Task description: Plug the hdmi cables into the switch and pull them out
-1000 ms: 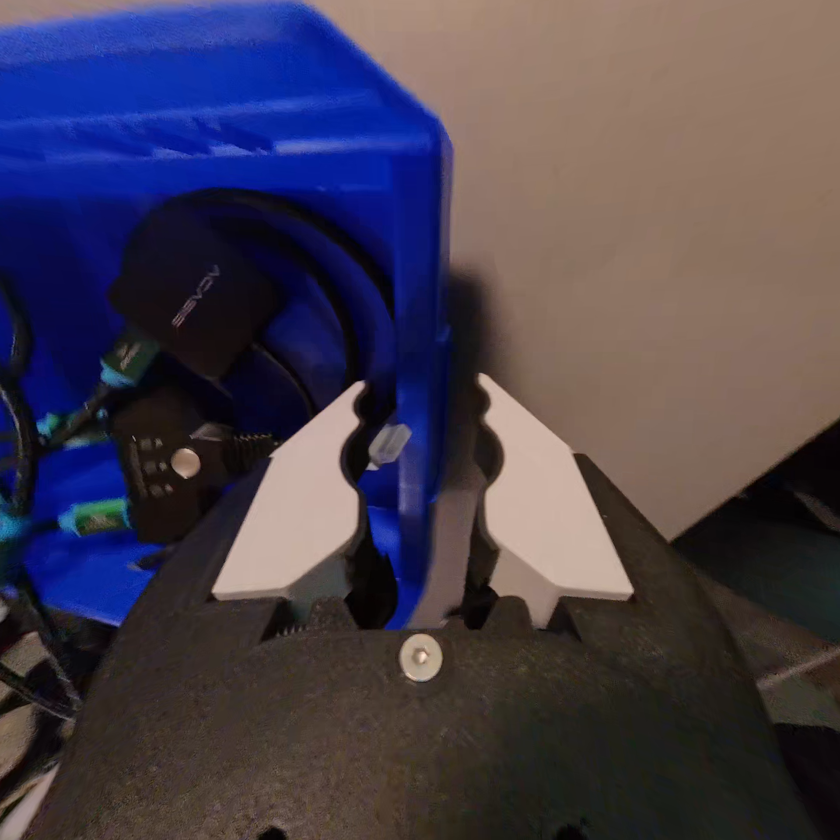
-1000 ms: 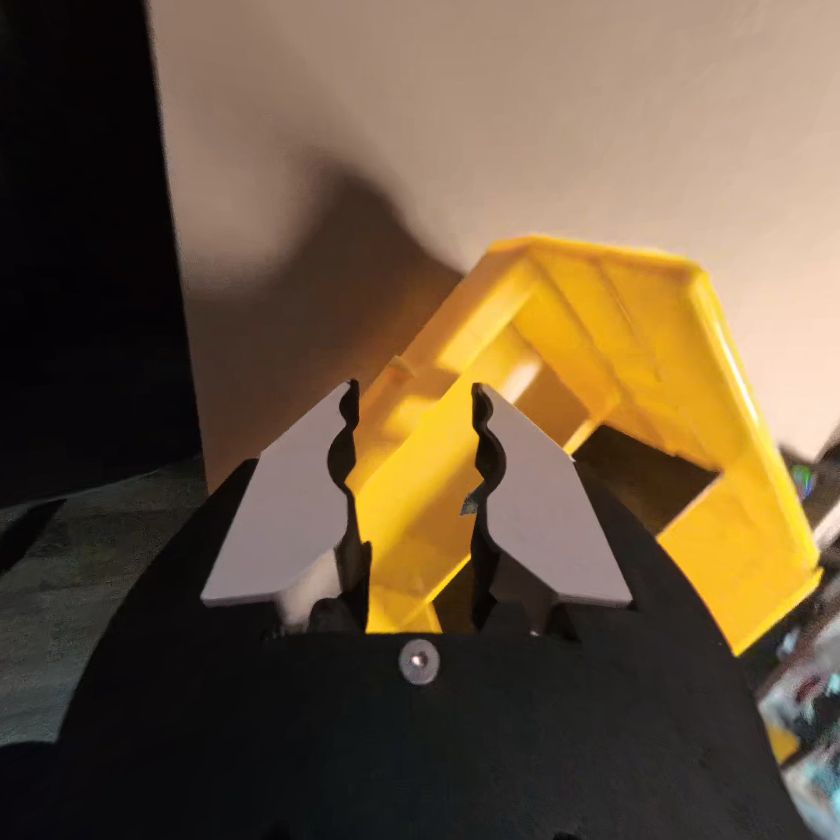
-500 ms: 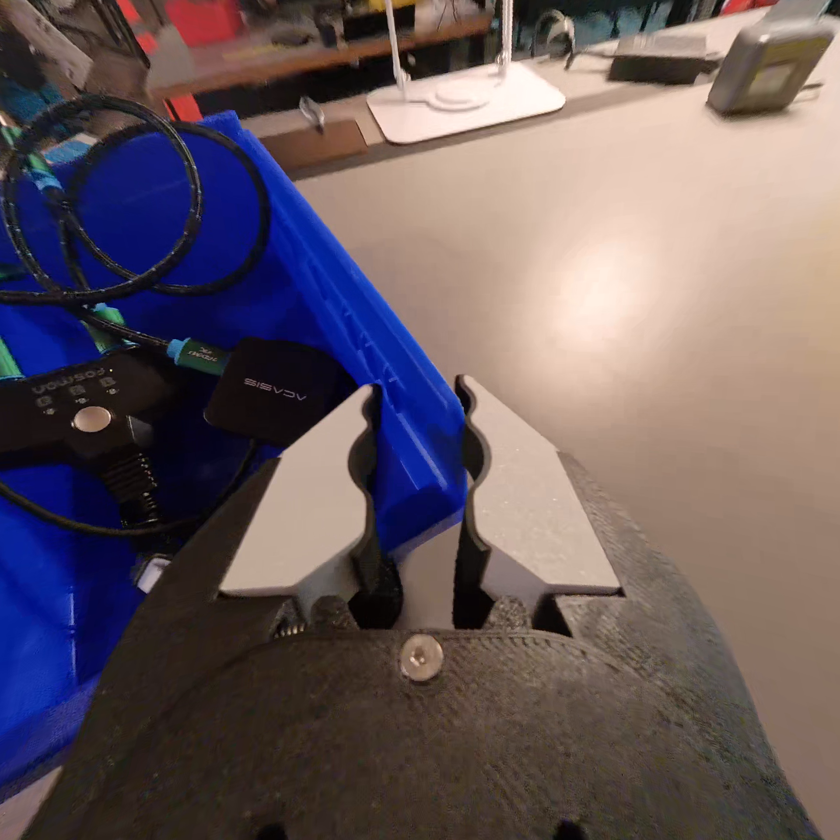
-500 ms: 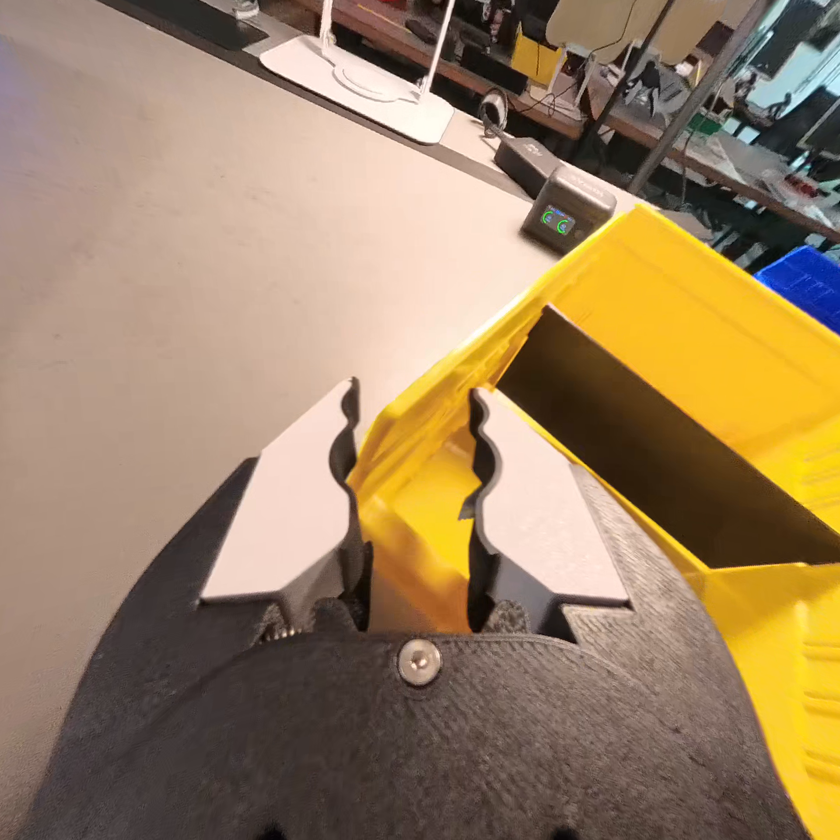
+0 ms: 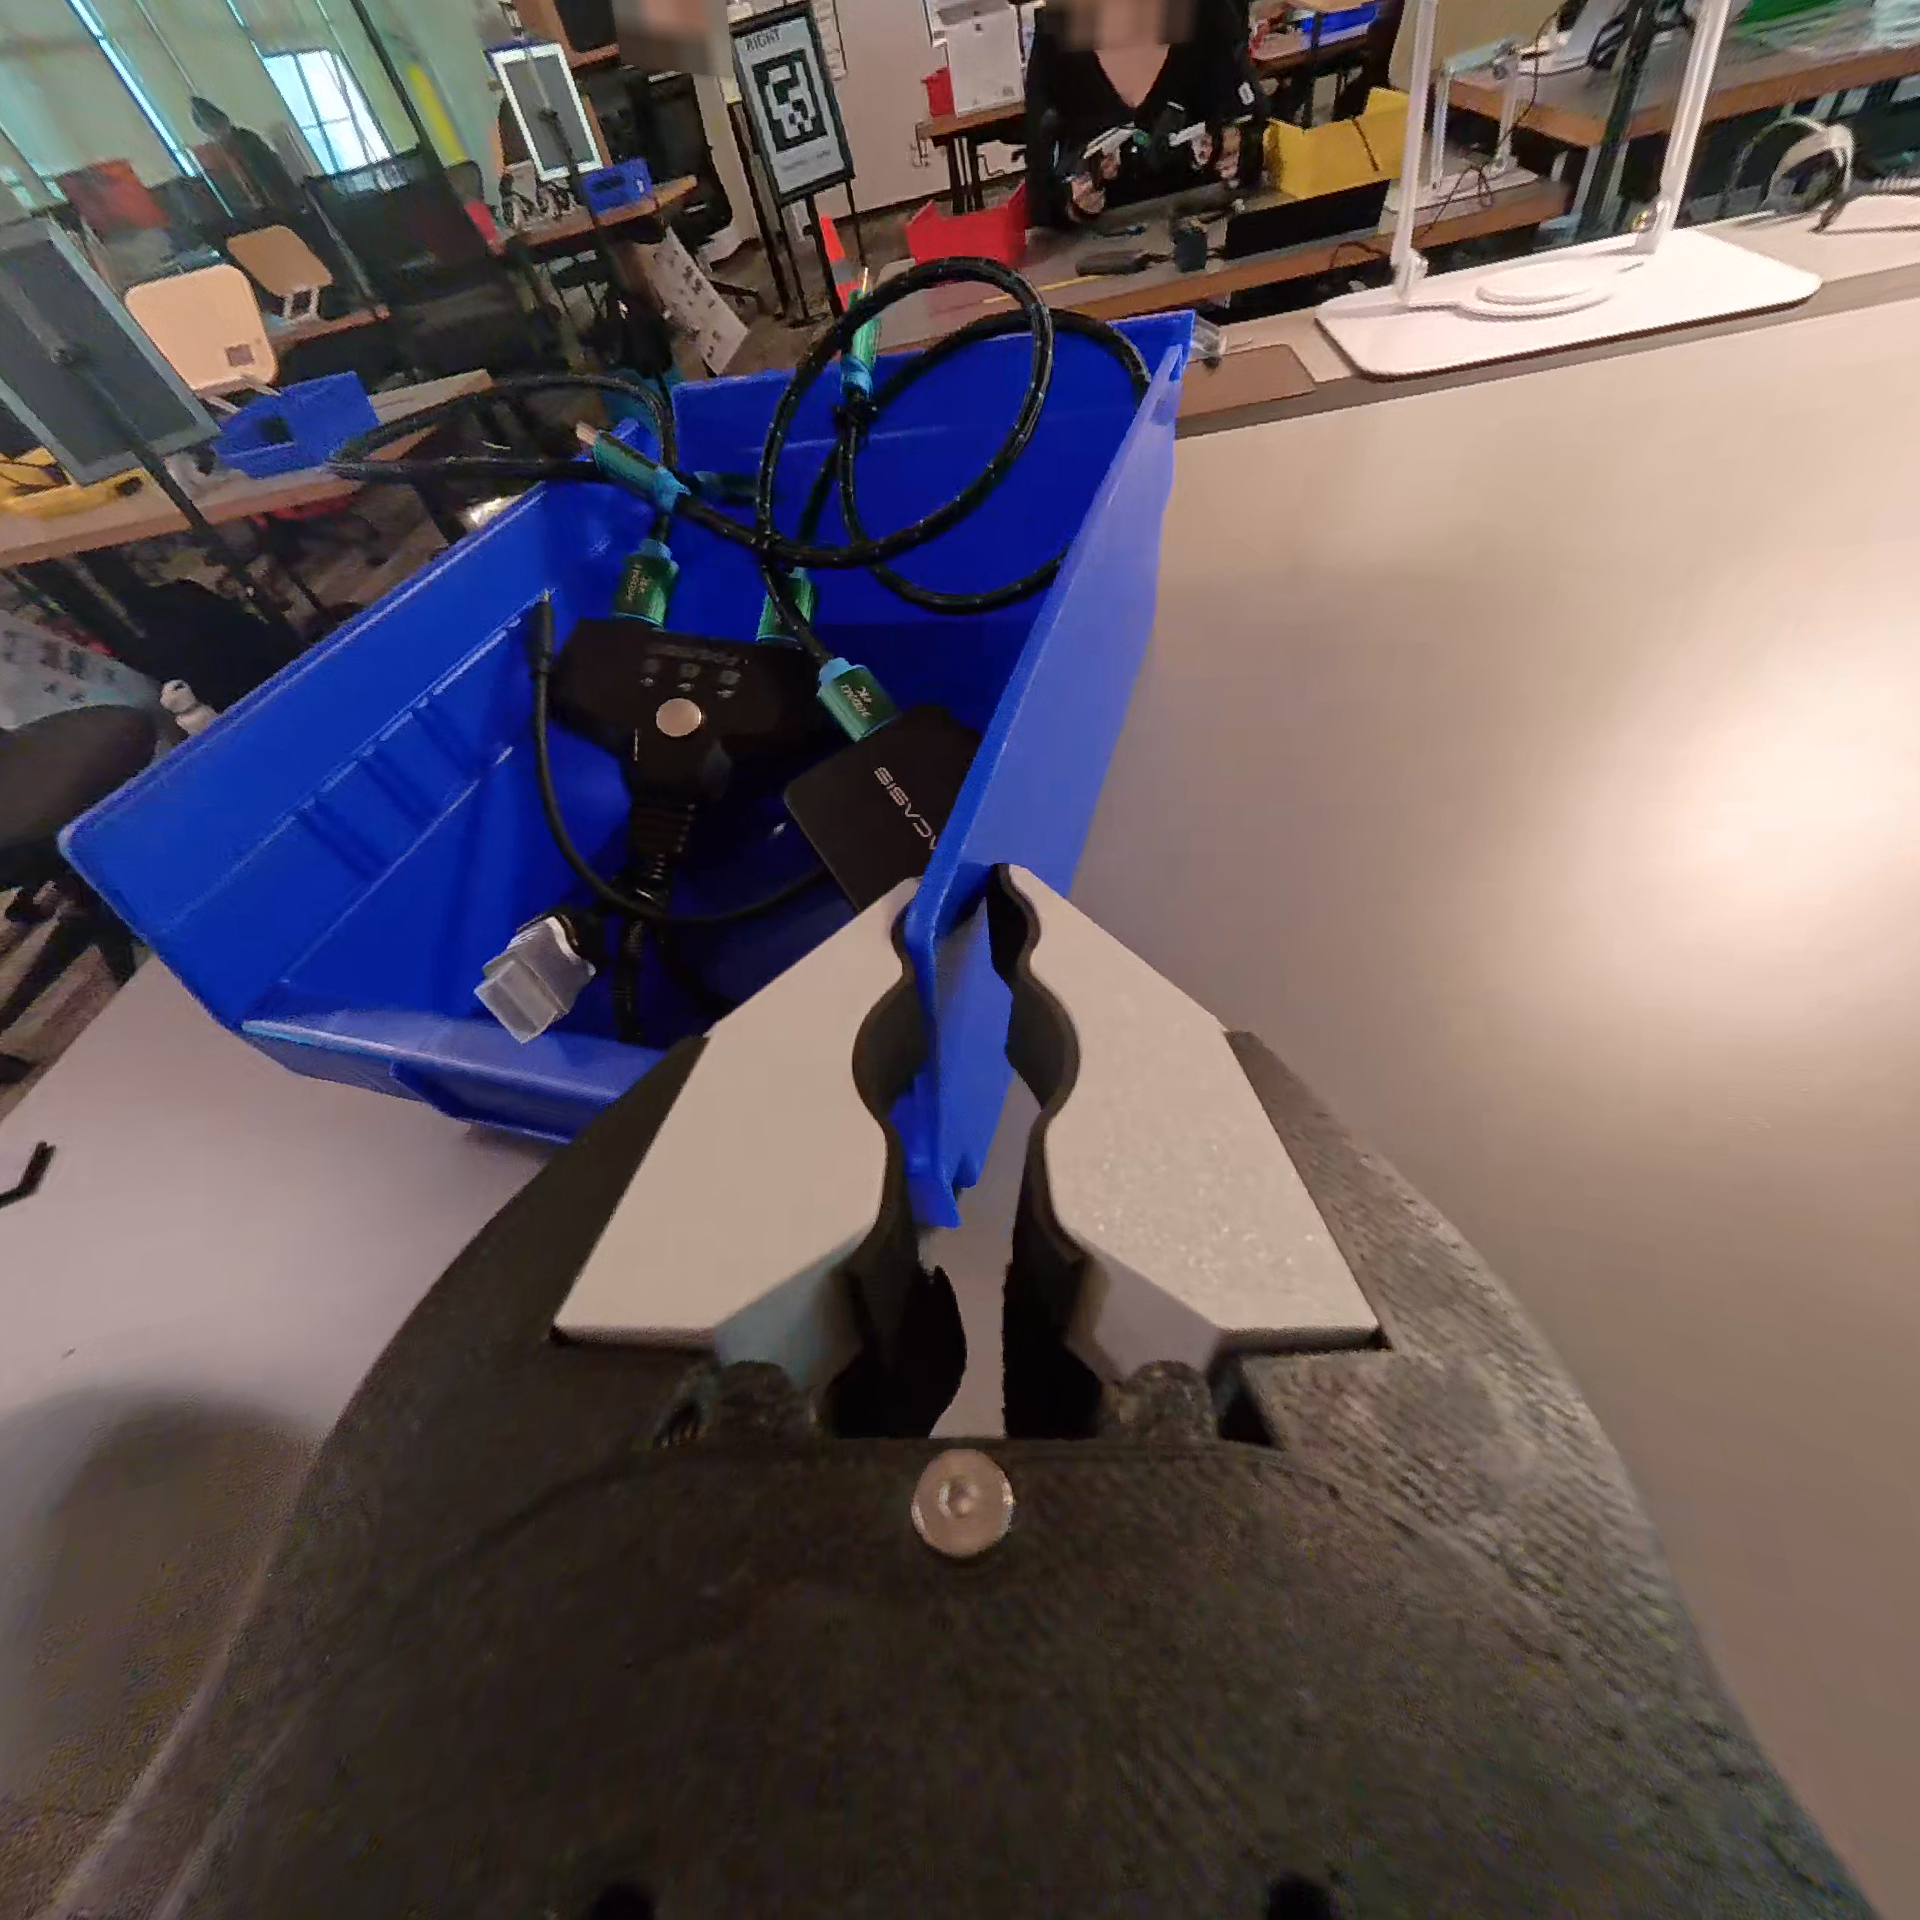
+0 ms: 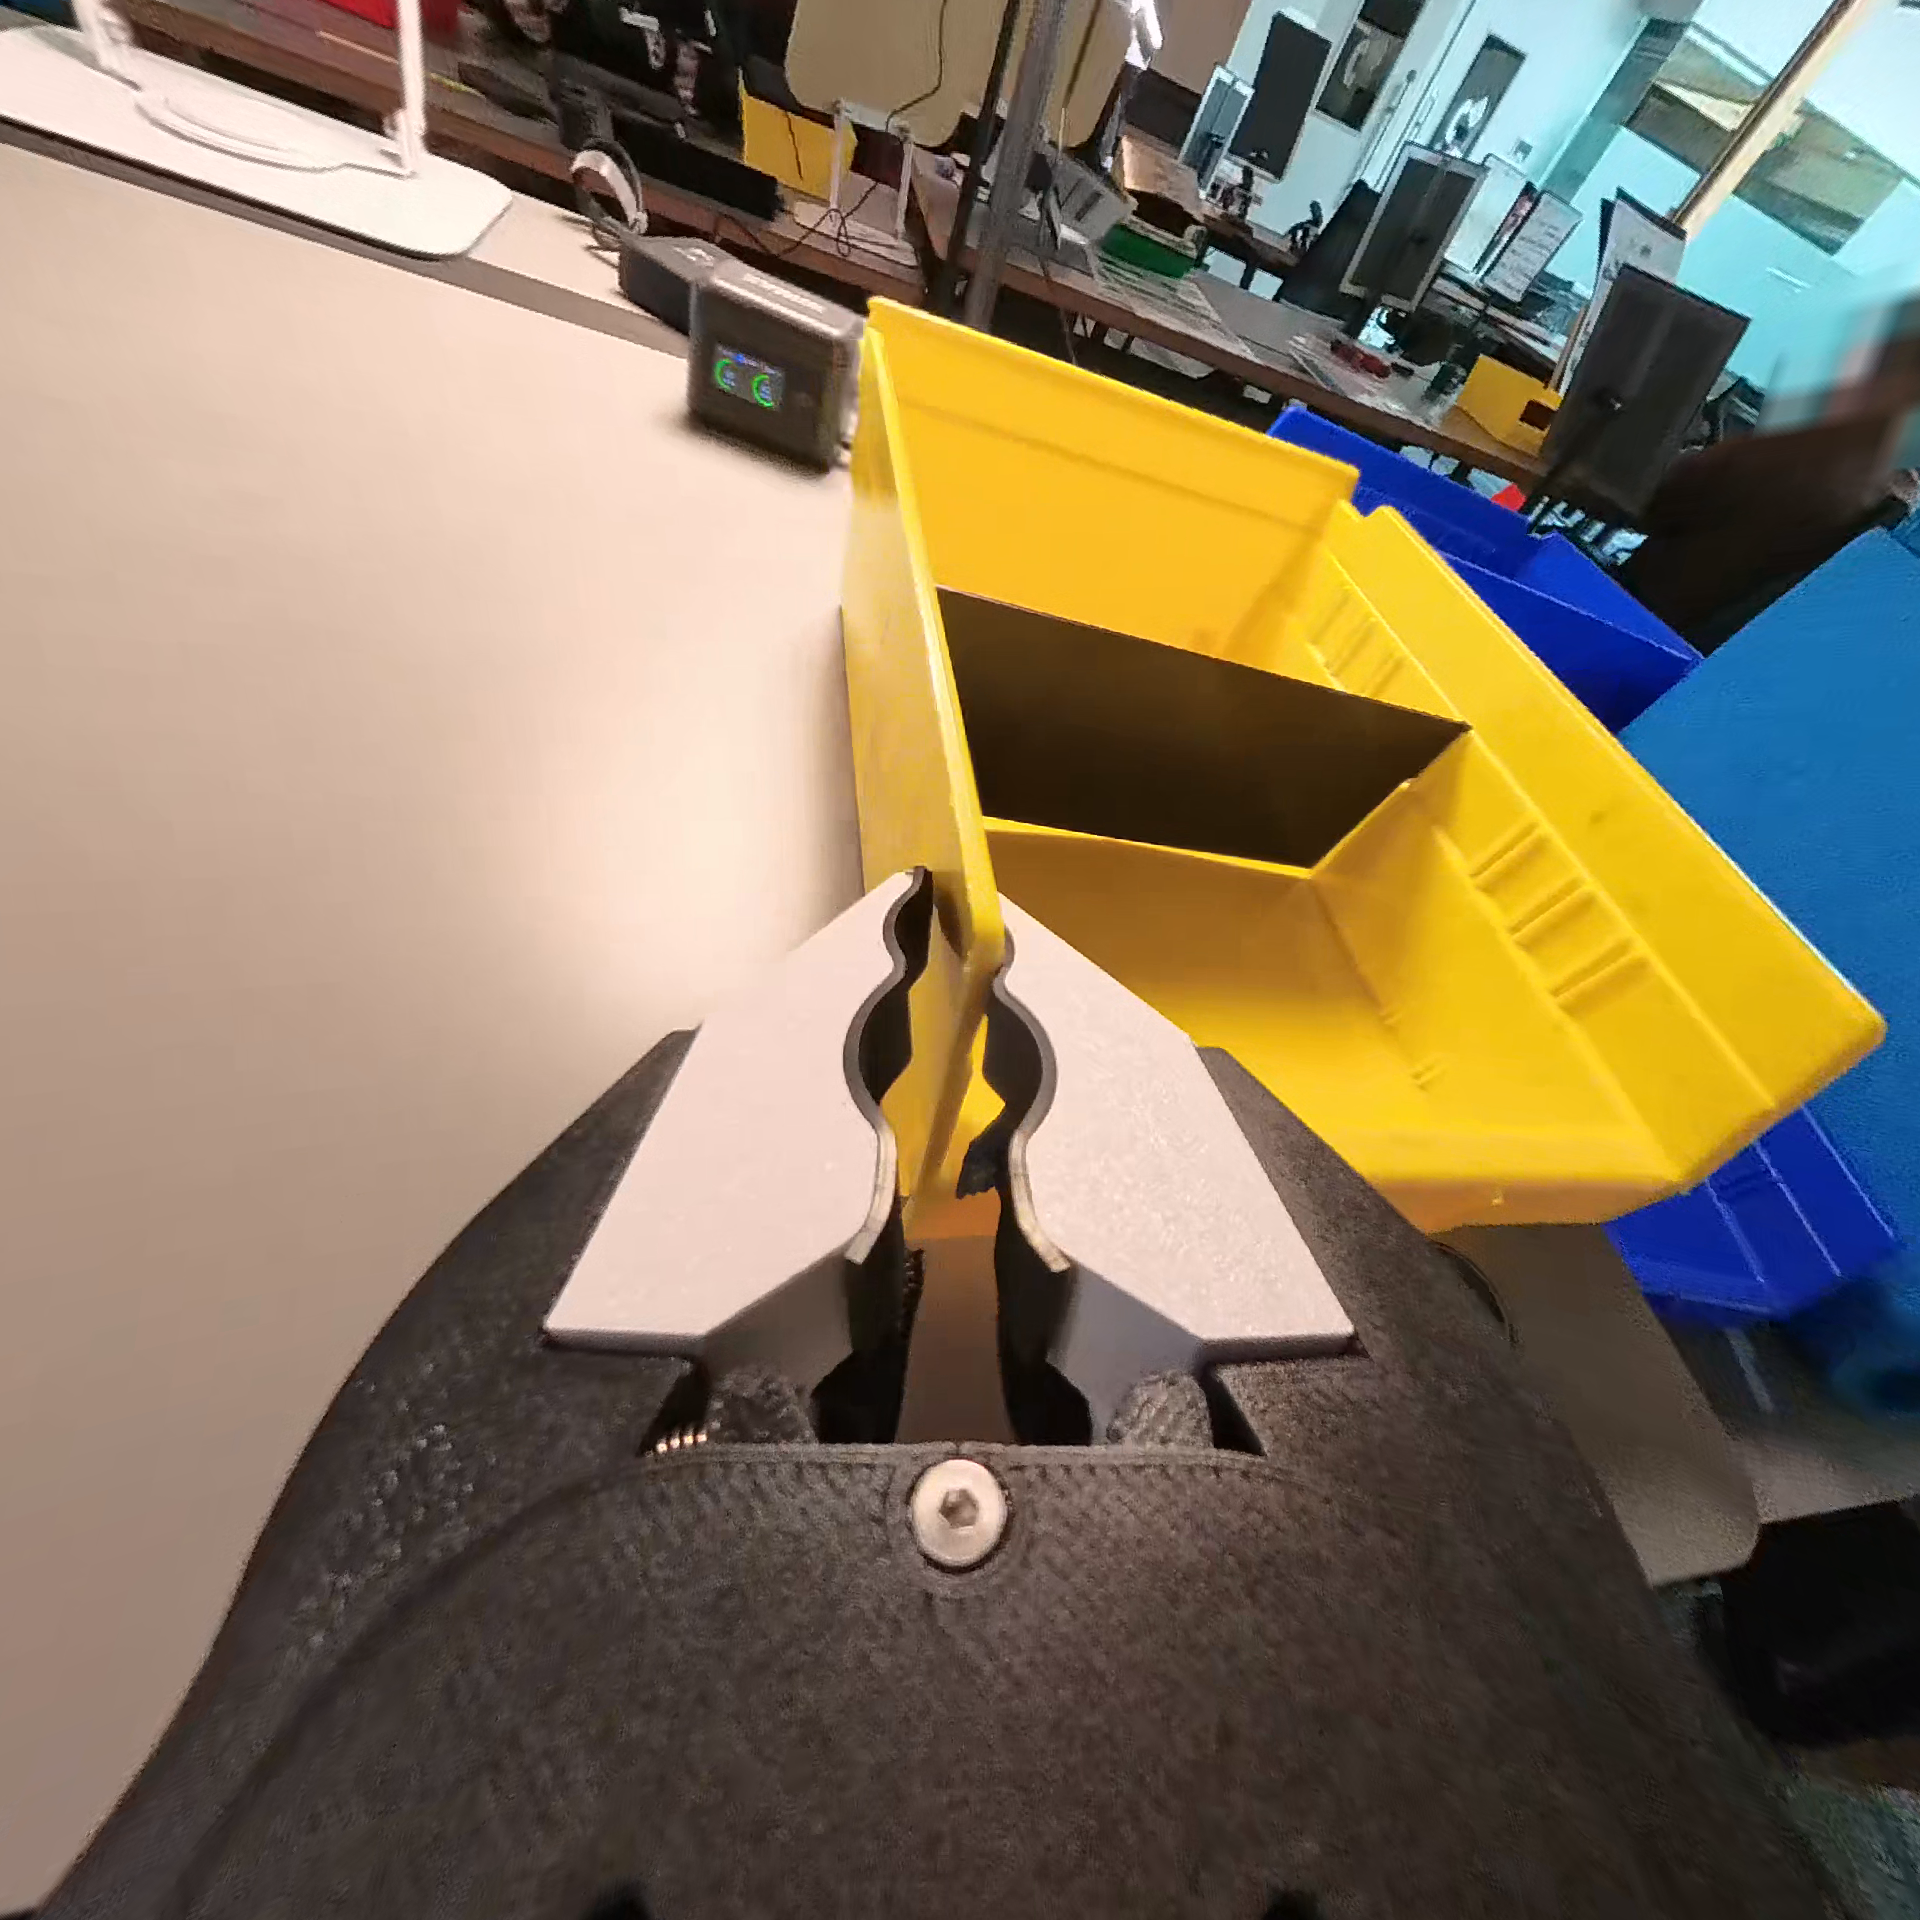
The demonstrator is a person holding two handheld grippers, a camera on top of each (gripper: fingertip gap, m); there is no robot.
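My left gripper [image 5: 954,894] is shut on the right wall of a blue bin [image 5: 1049,727] that rests on the grey table. Inside the bin lie a black HDMI switch [image 5: 681,691] with a round button, black braided HDMI cables [image 5: 935,436] with green plugs, two of them plugged into the switch, a flat black box [image 5: 894,805] and a grey plug [image 5: 530,982]. My right gripper [image 6: 961,904] is shut on the left wall of a yellow bin [image 6: 914,727] with a black divider [image 6: 1153,748]; its compartments look empty.
The grey table [image 5: 1507,831] stretches between the two bins. A white lamp base [image 5: 1558,301] and a small dark device with green lights [image 6: 774,374] stand at its far edge. Blue bins [image 6: 1558,623] lie beyond the yellow one. A person sits at a far desk. The left gripper's tips are roughly 60 cm from the right gripper's.
Both bins have come up from low beside the table onto the tabletop, each still held by its wall. The views swung from the table's side to its top and the room beyond.
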